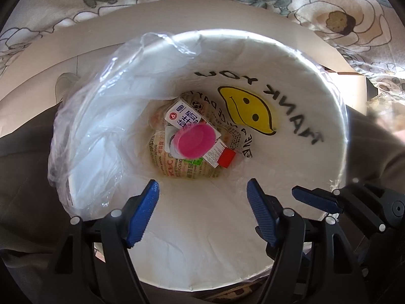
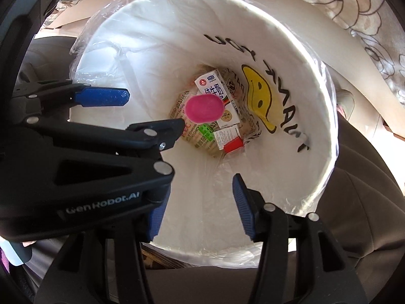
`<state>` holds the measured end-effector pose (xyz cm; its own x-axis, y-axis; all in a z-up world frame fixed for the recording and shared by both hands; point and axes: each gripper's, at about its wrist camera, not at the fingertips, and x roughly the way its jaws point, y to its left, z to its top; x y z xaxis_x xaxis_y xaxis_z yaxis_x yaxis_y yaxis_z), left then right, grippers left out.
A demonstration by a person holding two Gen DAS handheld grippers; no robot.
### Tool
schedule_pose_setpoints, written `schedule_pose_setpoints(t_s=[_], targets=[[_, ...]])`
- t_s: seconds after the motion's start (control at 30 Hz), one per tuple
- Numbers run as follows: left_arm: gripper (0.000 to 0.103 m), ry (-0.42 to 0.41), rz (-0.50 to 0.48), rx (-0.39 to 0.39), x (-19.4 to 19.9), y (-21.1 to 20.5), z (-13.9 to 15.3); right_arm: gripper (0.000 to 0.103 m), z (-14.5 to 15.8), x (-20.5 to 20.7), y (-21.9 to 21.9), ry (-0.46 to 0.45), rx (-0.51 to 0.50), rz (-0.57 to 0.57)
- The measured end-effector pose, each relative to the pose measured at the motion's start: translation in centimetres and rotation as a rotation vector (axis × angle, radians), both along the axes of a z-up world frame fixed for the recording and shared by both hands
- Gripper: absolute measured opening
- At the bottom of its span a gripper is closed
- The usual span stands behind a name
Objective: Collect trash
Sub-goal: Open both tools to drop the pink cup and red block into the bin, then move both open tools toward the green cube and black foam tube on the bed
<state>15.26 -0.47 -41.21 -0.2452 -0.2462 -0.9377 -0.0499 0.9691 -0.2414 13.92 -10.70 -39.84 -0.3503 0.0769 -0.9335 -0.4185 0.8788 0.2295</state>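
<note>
**Both grippers open above the lined bin, trash at its bottom**

The jaws of the left gripper [image 1: 202, 210] stand wide apart with nothing between them; those of the right gripper [image 2: 200, 207] are also apart and empty, parted less widely. Both point steeply down into the mouth of a white bin [image 1: 336, 136], which is lined with a plastic bag [image 1: 83, 131] printed with a yellow smiley face [image 1: 249, 111] and "THANK YOU" lettering.

Progress. Several pieces of trash already lie at the bottom of the bin: a white drink carton [image 1: 182, 117], a pink round lid [image 1: 195, 140] that appears to sit on top of the pile, a small red-capped packet [image 1: 222, 155], and a printed paper wrapper [image 1: 174, 162] beneath them. Since neither gripper holds anything, the current drop is judged complete. Whether more trash remains outside the bin cannot be told; no loose item shows in either view.

Clearance. The bin rim encircles both grippers closely, and the loose bag edge bulges inward on the left wrist view's left side. The right gripper's fingers sit just beside the left gripper's. A floral cloth [image 1: 329, 12] and a pale board [image 1: 76, 43] lie beyond the far rim. A straight upward withdrawal looks the clearest path.
</note>
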Motion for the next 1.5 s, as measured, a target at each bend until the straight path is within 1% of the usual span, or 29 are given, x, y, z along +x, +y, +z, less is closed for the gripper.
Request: schedule_pose_setpoints(t_s=[0.1, 0.37, 0.4, 0.5, 0.63, 0.77, 0.83, 1.0, 1.17, 1.2, 1.3, 1.4, 1.47, 1.5], targets=[[0.074, 0.001, 0.005, 0.002, 0.0, 0.2, 0.1, 0.052, -0.6, -0.3, 0.3, -0.006, 0.001, 0.003], [0.074, -0.009, 0.005, 0.006, 0.0, 1.0, 1.1, 0.052, 1.1, -0.4, 0.4, -0.036, 0.008, 0.001], [0.074, -0.011, 0.007, 0.007, -0.1, 1.0, 1.3, 0.052, 0.8, -0.5, 0.2, -0.044, 0.01, 0.003], [0.074, -0.009, 0.007, 0.003, 0.0, 1.0, 1.7, 0.052, 1.7, -0.4, 0.2, -0.06, 0.017, 0.003], [0.074, -0.046, -0.016, 0.02, -0.1, 0.8, 3.1, 0.052, 3.2, -0.7, 0.2, -0.084, 0.033, 0.008], [0.074, -0.111, -0.046, 0.038, -0.2, 0.7, 5.6, 0.052, 5.4, -1.1, -0.2, -0.113, 0.062, 0.018], [0.074, -0.15, -0.065, 0.055, -0.3, 0.7, 7.1, 0.052, 6.9, -1.3, -0.7, -0.134, 0.079, 0.017], [0.074, -0.251, -0.09, 0.04, -0.7, 1.7, 11.9, 0.052, 11.5, -1.3, -2.4, -0.216, 0.118, -0.004], [0.074, -0.373, -0.096, 0.045, -1.2, 2.7, 17.4, 0.052, 16.9, -1.1, -5.0, -0.322, 0.157, -0.042], [0.074, -0.399, -0.09, 0.055, -1.2, 2.9, 18.6, 0.052, 18.4, -1.0, -5.5, -0.341, 0.167, -0.051], [0.074, -0.483, -0.061, 0.074, -0.9, 3.8, 22.1, 0.052, 21.8, -0.8, -6.6, -0.421, 0.188, -0.062], [0.074, -0.558, -0.04, 0.084, -0.6, 4.4, 25.7, 0.052, 25.9, -1.1, -7.4, -0.512, 0.198, -0.056], [0.074, -0.6, -0.045, 0.087, -0.2, 4.5, 27.8, 0.052, 28.4, -1.0, -7.8, -0.57, 0.199, -0.045], [0.074, -0.618, -0.053, 0.086, 0.1, 4.5, 28.9, 0.054, 29.5, -1.0, -7.9, -0.597, 0.198, -0.034]])
